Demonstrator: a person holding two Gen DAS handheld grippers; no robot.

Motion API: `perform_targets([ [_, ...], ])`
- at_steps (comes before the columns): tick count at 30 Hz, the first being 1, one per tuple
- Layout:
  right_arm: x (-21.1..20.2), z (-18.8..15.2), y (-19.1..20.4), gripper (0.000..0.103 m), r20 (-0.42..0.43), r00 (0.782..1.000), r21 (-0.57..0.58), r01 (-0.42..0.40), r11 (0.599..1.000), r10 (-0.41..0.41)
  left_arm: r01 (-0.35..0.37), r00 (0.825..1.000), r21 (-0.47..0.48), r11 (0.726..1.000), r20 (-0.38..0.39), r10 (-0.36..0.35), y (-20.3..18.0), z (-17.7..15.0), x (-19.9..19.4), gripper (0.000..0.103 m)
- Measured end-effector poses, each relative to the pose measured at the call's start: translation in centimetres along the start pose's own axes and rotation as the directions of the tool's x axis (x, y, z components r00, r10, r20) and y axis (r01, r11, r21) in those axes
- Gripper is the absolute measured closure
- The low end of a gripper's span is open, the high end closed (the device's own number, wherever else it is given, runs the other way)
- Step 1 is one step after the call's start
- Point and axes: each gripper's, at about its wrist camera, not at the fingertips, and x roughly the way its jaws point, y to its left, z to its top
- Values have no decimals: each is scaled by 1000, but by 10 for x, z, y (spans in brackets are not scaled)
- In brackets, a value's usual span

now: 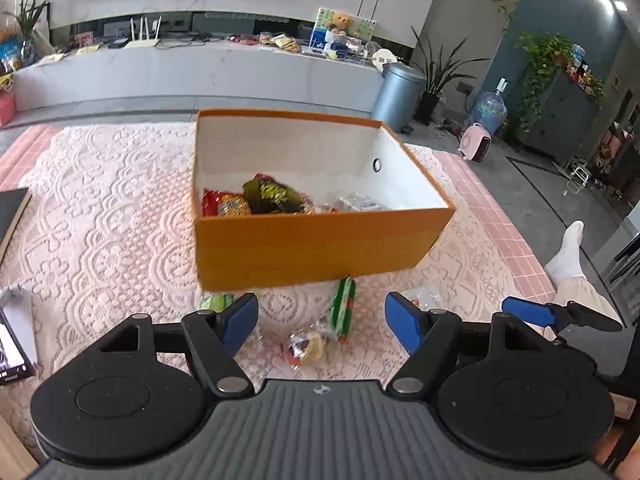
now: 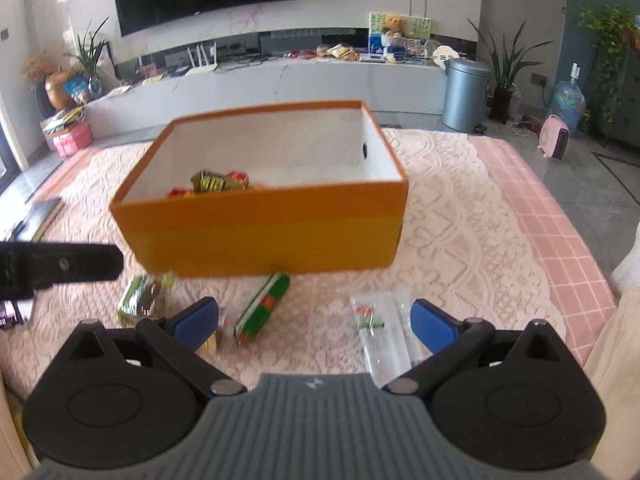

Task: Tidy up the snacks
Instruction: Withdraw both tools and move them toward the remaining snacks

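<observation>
An orange box [image 1: 312, 248] with white inner walls stands on the lace cloth and holds several snack packets [image 1: 268, 198]; it also shows in the right wrist view [image 2: 264, 236]. In front of it lie a green stick pack [image 1: 343, 308] [image 2: 264, 306], a clear-wrapped round snack [image 1: 306, 346], a green packet [image 1: 216, 302] [image 2: 140, 298] and a clear packet [image 2: 380, 328]. My left gripper [image 1: 322, 324] is open and empty over the round snack. My right gripper [image 2: 316, 320] is open and empty above the stick pack and clear packet.
The table has a pink checked cloth [image 2: 560, 240] under white lace. A dark book [image 2: 40, 216] lies at the left edge. A person's leg in a white sock [image 1: 568, 256] is to the right. A grey bin [image 2: 466, 94] and plants stand behind.
</observation>
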Motion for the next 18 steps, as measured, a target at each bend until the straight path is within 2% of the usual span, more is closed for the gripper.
perform_targets([
  [4,8,-8,4,4,-23,1000,-12,-16,1000,16,-24,999,-23,999,-43,23,15,-6,6,18],
  [8,14,-13,5,4,-39,998,1,-39,999,39,-56,994,-85,995,-100,48,33,-12,18,18],
  [18,29,-15,4,4,-46,995,46,-83,995,85,-80,990,-135,988,-129,63,50,-15,31,18],
])
